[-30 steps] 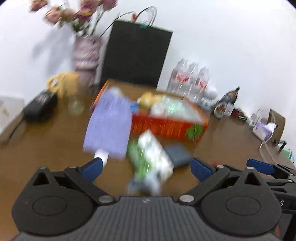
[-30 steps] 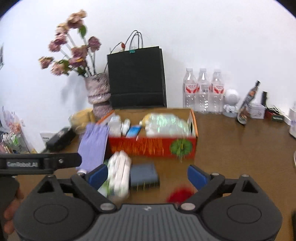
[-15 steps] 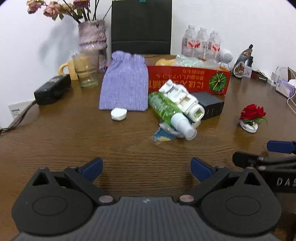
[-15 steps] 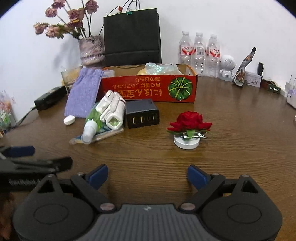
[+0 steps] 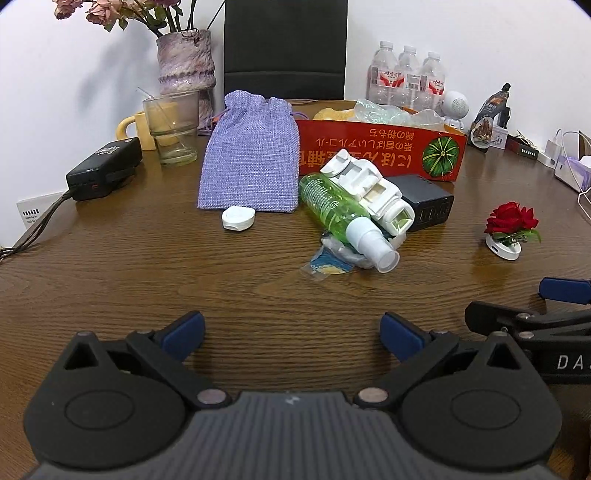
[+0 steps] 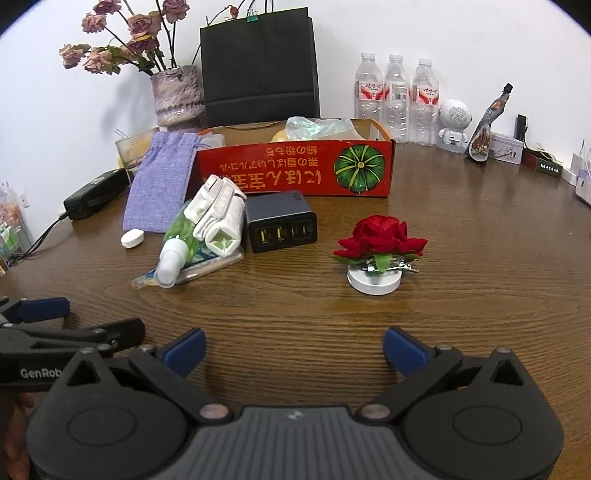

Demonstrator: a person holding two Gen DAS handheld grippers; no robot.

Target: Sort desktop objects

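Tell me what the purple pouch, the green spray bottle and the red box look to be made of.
Purple pouch: coarse woven fabric, likely burlap or linen; visible weave, gathered drawstring top, matte.
Green spray bottle: clear tinted plastic, glossy highlights, with an opaque white plastic cap.
Red box: printed cardboard, probably; brown raw edge along the rim, slight sheen on the printed face.

A dark wood-grain bench [image 6: 480, 295] fills the near scene. At its far edge rises a plain white wall [image 6: 461, 33], evenly lit.
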